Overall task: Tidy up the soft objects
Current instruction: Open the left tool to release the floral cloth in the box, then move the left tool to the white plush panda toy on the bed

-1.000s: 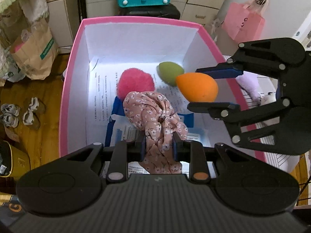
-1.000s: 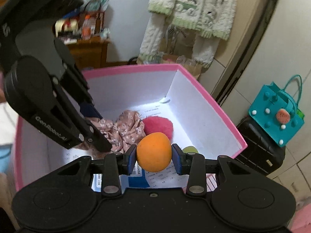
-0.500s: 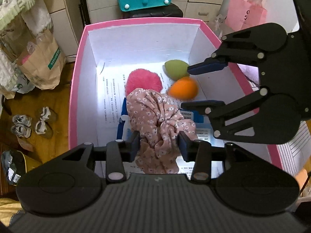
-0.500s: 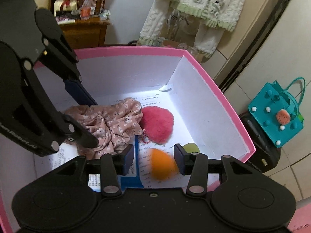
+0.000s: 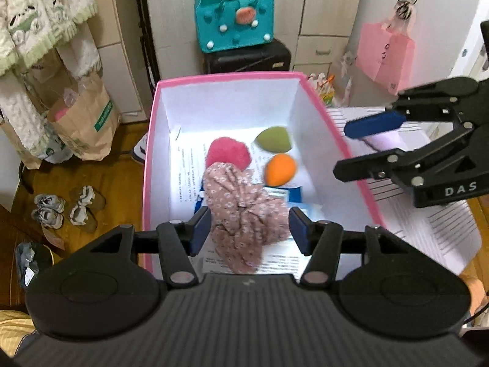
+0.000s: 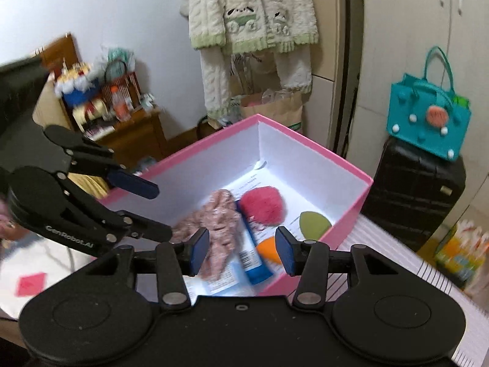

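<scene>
Both grippers are spread wide and empty: the left gripper (image 5: 249,229) hangs above the crumpled pink floral fabric (image 5: 241,211) lying lengthwise in the pink-rimmed white box (image 5: 146,165), nearer than the right gripper (image 6: 241,249). The right view alone shows a blue-capped tube (image 6: 252,258) beside the fabric; a blurred lilac soft thing (image 5: 382,140) outside the box may be next.

You can read little here — "DAS" in pale letters on the right gripper (image 5: 351,150) body in your left wrist view, and "GenRobot.AI" along the left gripper (image 6: 156,211) frame in your right wrist view. The printed sheets (image 5: 183,171) lining the box (image 5: 146,183) and the tube (image 6: 253,260) label carry text too small to read.
</scene>
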`<move>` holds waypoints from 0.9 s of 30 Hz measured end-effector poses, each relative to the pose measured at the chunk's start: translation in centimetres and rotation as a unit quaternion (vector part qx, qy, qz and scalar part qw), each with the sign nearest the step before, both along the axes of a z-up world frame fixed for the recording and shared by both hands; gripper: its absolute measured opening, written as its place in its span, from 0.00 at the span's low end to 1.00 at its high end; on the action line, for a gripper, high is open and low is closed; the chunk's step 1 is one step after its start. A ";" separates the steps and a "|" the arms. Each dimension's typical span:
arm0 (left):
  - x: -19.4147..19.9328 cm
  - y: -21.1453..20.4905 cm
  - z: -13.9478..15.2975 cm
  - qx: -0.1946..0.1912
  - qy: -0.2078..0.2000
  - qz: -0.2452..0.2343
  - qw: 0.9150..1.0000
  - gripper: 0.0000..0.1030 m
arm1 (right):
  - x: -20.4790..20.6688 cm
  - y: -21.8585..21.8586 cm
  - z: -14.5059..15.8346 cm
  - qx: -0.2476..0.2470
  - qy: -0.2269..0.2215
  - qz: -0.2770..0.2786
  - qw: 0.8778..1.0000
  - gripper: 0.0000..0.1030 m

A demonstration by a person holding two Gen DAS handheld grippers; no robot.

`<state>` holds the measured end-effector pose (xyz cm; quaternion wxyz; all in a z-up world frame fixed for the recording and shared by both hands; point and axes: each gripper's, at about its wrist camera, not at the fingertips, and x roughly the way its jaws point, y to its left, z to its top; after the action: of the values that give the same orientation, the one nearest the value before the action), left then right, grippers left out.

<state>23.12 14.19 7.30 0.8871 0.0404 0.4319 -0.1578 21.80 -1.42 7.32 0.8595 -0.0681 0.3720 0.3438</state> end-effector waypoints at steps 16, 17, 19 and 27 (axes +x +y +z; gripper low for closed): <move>-7.6 -2.7 6.7 -0.004 -0.044 -0.011 0.999 0.60 | -10.5 -5.0 5.6 0.029 -0.051 -0.011 0.998 0.57; -8.2 -3.1 7.0 -0.006 -0.049 -0.016 0.999 0.60 | -11.0 -5.3 5.7 0.029 -0.055 -0.013 0.998 0.57; -9.2 -3.9 7.3 -0.008 -0.055 -0.026 0.998 0.61 | -12.1 -5.9 5.9 0.028 -0.063 -0.015 0.998 0.58; -12.1 -6.8 7.8 -0.033 -0.071 -0.061 0.995 0.63 | -15.9 -8.0 6.7 0.033 -0.096 -0.026 0.994 0.59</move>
<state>11.00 7.41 15.06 0.9052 0.0485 0.3586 -0.2229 5.89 -9.40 14.05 0.9018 -0.0624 0.2779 0.3249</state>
